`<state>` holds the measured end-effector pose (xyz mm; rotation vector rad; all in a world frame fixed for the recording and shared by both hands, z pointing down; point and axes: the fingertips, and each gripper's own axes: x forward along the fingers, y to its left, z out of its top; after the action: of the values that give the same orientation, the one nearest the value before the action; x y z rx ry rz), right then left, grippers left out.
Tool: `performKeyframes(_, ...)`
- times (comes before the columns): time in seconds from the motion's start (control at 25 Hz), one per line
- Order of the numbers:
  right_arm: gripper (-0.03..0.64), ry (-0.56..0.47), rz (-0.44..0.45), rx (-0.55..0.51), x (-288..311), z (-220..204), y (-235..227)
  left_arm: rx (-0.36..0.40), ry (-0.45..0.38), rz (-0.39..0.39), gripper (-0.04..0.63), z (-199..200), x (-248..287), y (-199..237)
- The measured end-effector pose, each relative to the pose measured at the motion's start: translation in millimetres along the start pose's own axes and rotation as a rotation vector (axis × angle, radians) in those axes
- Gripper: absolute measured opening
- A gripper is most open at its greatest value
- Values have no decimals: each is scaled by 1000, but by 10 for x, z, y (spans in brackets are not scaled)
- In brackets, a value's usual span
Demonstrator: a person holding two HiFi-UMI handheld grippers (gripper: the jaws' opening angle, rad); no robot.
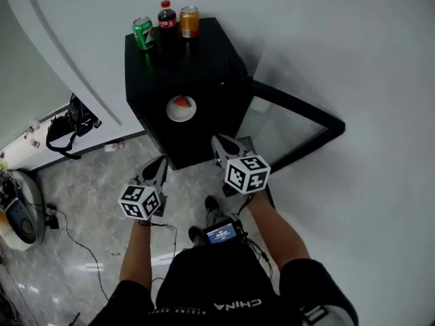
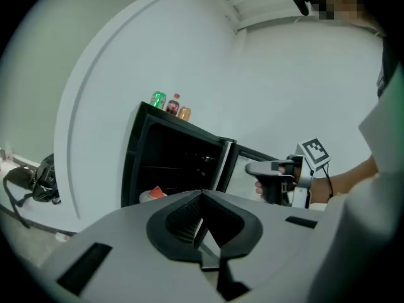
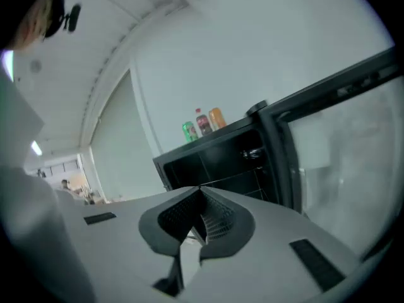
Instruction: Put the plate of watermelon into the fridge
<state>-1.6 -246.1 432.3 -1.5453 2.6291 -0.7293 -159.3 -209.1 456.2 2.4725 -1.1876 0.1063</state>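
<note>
Inside the fridge (image 1: 204,60), plate (image 1: 178,117) escapes right gripper view; left tool (image 1: 160,163), right tool (image 1: 219,143) closed.

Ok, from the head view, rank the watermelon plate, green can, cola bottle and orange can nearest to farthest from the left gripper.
1. Watermelon plate, inside the fridge, straight ahead of the left gripper.
2. Green can, left on the fridge top.
3. Cola bottle and orange can, farther right: too close to call.
</note>
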Motion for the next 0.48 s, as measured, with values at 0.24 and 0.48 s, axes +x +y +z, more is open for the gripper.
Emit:
performKeyframes(0.24,15,-8,-124,69,-1064,2,-403,-110,-57,41,12,-206,-449,-131)
performKeyframes(0.48,15,27,-172,-38,-1523,127,-711,-65,-45,32,12,-194,-378,-438)
